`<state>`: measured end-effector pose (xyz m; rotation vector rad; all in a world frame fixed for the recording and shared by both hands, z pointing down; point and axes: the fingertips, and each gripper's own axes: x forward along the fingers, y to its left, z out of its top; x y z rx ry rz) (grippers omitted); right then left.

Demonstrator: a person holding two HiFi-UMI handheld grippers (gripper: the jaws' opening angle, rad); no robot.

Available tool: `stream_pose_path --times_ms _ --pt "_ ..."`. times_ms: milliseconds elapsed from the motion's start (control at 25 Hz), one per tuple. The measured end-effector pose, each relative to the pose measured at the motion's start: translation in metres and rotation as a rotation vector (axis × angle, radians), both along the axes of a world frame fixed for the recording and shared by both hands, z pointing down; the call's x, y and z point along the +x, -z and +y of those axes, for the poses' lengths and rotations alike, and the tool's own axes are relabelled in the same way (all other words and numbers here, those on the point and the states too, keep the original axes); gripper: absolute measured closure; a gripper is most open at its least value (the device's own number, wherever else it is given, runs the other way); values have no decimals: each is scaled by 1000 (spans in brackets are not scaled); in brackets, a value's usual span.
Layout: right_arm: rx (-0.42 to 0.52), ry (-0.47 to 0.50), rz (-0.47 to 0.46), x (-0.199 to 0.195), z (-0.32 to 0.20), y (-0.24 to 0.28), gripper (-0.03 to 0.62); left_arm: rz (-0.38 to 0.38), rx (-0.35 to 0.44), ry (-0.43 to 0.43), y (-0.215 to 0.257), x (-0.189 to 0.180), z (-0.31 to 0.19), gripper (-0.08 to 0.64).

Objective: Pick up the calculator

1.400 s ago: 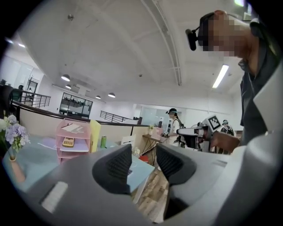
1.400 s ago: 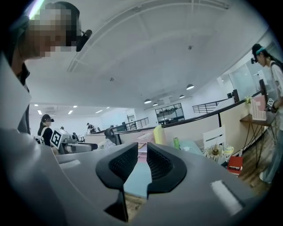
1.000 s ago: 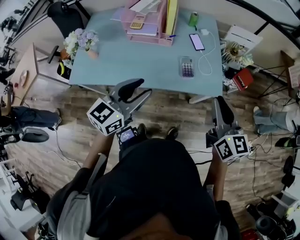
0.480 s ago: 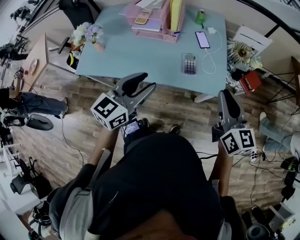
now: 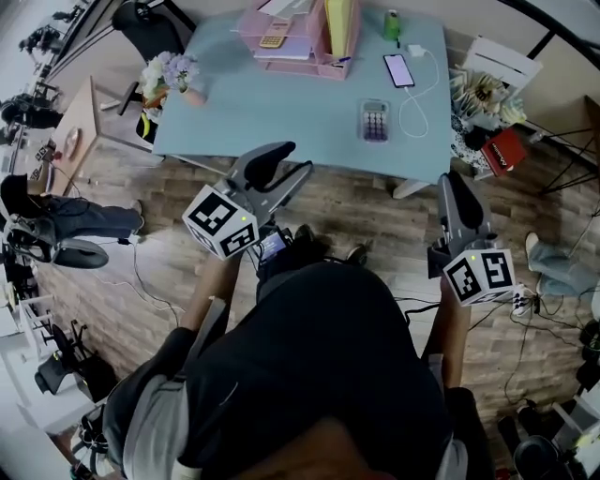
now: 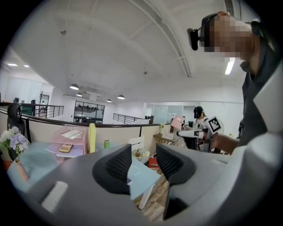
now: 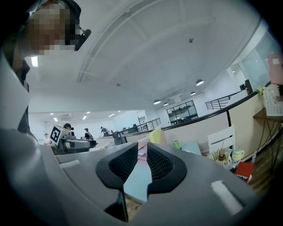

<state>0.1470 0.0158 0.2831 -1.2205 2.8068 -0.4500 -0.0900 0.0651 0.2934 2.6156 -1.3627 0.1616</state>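
Just nearer than the smartphone (image 5: 398, 69) on the blue tabletop (image 5: 281, 112), the calculator (image 5: 374, 121) lies flat, while the left tongs (image 5: 292, 161), released wide, and right tongs (image 5: 455, 183), narrowly parted, both empty, have edged closer, likely approaching.

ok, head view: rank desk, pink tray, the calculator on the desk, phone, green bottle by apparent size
1. desk
2. pink tray
3. calculator and phone: look alike, not ranked
4. green bottle
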Motion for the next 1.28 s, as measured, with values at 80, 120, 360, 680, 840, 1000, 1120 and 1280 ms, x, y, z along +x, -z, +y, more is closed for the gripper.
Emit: stream_pose_path --times_ms 80,120,360,680,840,1000,1120,1280 --pt "-5 -11 -3 2 0 -4 546 -1 -7 -18 -3 2 -2 344" --pt "-6 -17 -4 2 0 -6 546 1 -9 -25 -4 2 -4 344" --pt "-15 -72 21 -3 -5 -8 546 27 -14 -72 -12 -5 -26 344" --pt "2 -154 47 -16 -15 5 546 57 16 -161 -6 -16 -59 344" --pt "3 -177 62 -31 -21 12 546 69 10 -180 -7 -29 -73 344" --pt "16 -207 63 -36 -28 11 546 79 8 -206 -10 -38 -87 344" --pt "13 -232 73 -41 -31 10 546 85 4 -228 -12 -45 -97 344" --pt "3 -266 89 -50 -35 10 546 92 1 -260 -16 -51 -109 344"
